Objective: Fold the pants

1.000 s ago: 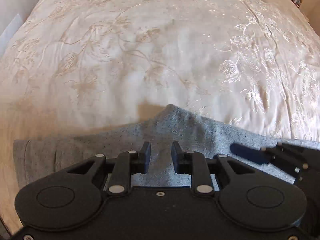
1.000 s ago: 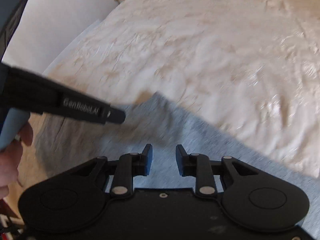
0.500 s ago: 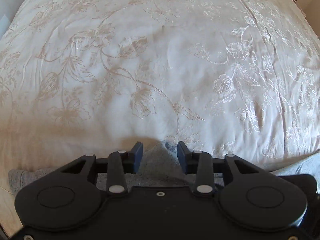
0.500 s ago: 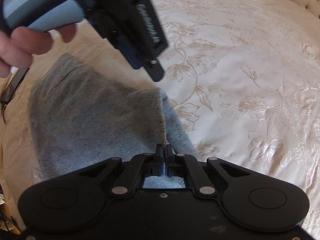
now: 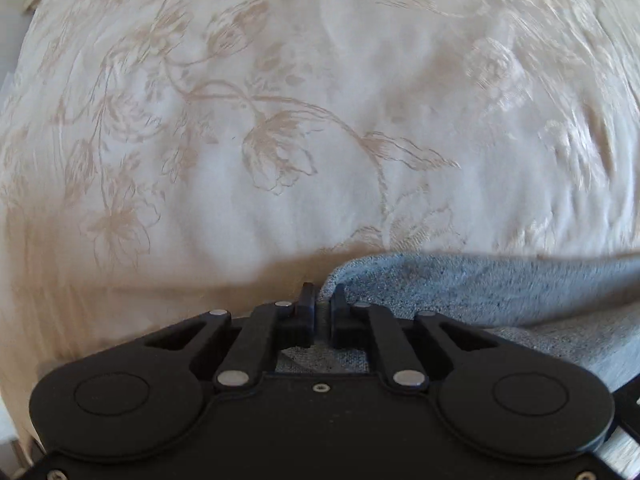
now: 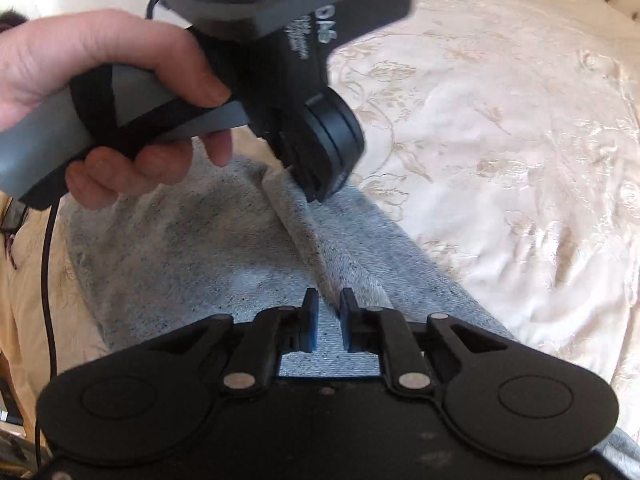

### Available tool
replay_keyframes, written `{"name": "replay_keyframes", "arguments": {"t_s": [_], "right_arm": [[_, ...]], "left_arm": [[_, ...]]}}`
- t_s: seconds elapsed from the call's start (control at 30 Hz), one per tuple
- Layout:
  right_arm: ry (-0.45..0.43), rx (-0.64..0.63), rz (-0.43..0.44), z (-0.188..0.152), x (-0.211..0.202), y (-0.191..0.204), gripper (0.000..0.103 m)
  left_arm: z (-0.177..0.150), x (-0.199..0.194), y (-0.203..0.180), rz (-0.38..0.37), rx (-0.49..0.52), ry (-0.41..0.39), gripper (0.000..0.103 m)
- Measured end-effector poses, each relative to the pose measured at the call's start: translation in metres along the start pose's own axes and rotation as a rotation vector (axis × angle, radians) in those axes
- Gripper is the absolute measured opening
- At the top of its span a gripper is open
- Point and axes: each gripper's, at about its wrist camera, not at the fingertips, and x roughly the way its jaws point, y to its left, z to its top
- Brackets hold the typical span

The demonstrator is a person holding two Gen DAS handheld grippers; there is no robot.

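Here, grey pants (image 6: 192,264) spread on the bedspread (image 5: 280,120), raised fold running straight ahead from the part-open right gripper (image 6: 329,300) to the left gripper (image 5: 320,294) clamped on its far end.

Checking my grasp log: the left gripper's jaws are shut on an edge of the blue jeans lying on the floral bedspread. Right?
Not quite: they are grey sweatpants, not blue jeans, as the left wrist view shows. The left gripper has its jaws shut on an edge, over the floral bedspread.
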Motion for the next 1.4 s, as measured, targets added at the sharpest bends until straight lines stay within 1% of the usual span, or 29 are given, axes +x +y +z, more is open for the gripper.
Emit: {"name": "replay_keyframes", "arguments": {"t_s": [0.03,0.07,0.17,0.23,0.33,0.37,0.4,0.43,0.47,0.5,0.53,0.57,0.6,0.7,0.77,0.8,0.83,0.9,0.97,1.03,1.07,1.1,1.17,1.2,1.27,1.3,1.33,1.37,1.4], "right_arm": [[-0.014,0.027,-0.025,0.0,-0.004,-0.005,0.017],[-0.031,0.06,-0.053,-0.002,-0.008,-0.011,0.017],[-0.057,0.155,-0.088,-0.008,-0.017,-0.03,0.02],[-0.028,0.192,-0.083,-0.011,-0.013,-0.04,0.02],[0.01,0.215,-0.098,-0.016,0.0,-0.049,0.019],[0.018,0.225,-0.125,-0.018,0.007,-0.053,0.017],[0.024,0.256,-0.172,-0.019,0.015,-0.062,0.016],[0.037,0.315,-0.228,-0.02,0.021,-0.075,0.011],[0.047,0.383,-0.271,-0.022,0.024,-0.089,0.007],[0.046,0.462,-0.303,-0.022,0.024,-0.102,0.007],[0.028,0.511,-0.331,-0.022,0.02,-0.108,0.01],[0.002,0.528,-0.357,-0.021,0.013,-0.109,0.019],[-0.024,0.52,-0.37,-0.019,0.005,-0.106,0.019],[-0.053,0.459,-0.265,-0.019,-0.011,-0.083,0.019],[-0.031,0.415,-0.208,-0.023,-0.013,-0.062,0.019],[-0.008,0.393,-0.187,-0.028,-0.01,-0.05,0.018],[0.018,0.378,-0.181,-0.036,-0.007,-0.043,0.017],[0.094,0.378,-0.199,-0.063,-0.006,-0.036,0.016],[0.131,0.395,-0.24,-0.095,-0.018,-0.042,0.015],[0.158,0.409,-0.314,-0.126,-0.034,-0.057,0.014],[0.177,0.429,-0.362,-0.14,-0.043,-0.066,0.014],[0.198,0.468,-0.421,-0.156,-0.054,-0.078,0.015],[0.238,0.559,-0.504,-0.181,-0.071,-0.101,0.015],[0.252,0.607,-0.552,-0.192,-0.082,-0.112,0.015],[0.21,0.655,-0.618,-0.203,-0.103,-0.122,0.017],[0.174,0.67,-0.635,-0.205,-0.113,-0.126,0.018],[0.13,0.687,-0.639,-0.207,-0.122,-0.129,0.02],[0.105,0.696,-0.63,-0.208,-0.125,-0.133,0.019],[0.085,0.697,-0.62,-0.209,-0.126,-0.138,0.018]], "left_arm": [[0.002,-0.001,0.009,-0.03,-0.065,0.001,0.012],[0.003,-0.002,0.013,-0.045,-0.1,-0.002,0.012],[0.004,-0.003,0.012,-0.049,-0.103,0.004,0.014],[0.006,-0.005,0.016,-0.067,-0.124,0.007,0.018],[0.01,-0.02,0.033,-0.125,-0.183,-0.043,0.025],[0.01,-0.025,0.039,-0.138,-0.194,-0.065,0.03],[0.009,-0.03,0.045,-0.154,-0.21,-0.092,0.031],[0.008,-0.035,0.05,-0.153,-0.23,-0.126,0.031],[0.006,-0.043,0.057,-0.128,-0.256,-0.169,0.03],[0.003,-0.05,0.063,-0.103,-0.274,-0.195,0.03],[-0.001,-0.055,0.068,-0.086,-0.296,-0.216,0.03],[-0.007,-0.058,0.072,-0.077,-0.317,-0.22,0.033],[-0.015,-0.058,0.074,-0.084,-0.319,-0.214,0.033],[-0.047,-0.053,0.068,-0.089,-0.285,-0.203,0.033],[-0.073,-0.045,0.063,-0.058,-0.244,-0.213,0.035],[-0.09,-0.04,0.058,-0.033,-0.218,-0.211,0.035],[-0.103,-0.034,0.057,-0.007,-0.194,-0.201,0.039],[-0.129,-0.023,0.063,0.033,-0.159,-0.169,0.041],[-0.155,-0.021,0.074,0.019,-0.127,-0.19,0.039],[-0.168,-0.024,0.082,0.032,-0.108,-0.204,0.037],[-0.17,-0.025,0.085,0.051,-0.122,-0.2,0.037],[-0.171,-0.027,0.089,0.06,-0.147,-0.196,0.037],[-0.169,-0.033,0.091,0.051,-0.206,-0.187,0.036],[-0.167,-0.037,0.088,0.067,-0.223,-0.193,0.036],[-0.165,-0.049,0.071,0.103,-0.227,-0.224,0.033],[-0.166,-0.054,0.06,0.087,-0.219,-0.241,0.033],[-0.166,-0.057,0.05,0.06,-0.21,-0.25,0.037],[-0.168,-0.058,0.036,0.022,-0.195,-0.25,0.04],[-0.169,-0.057,0.023,-0.005,-0.18,-0.237,0.041]]}}
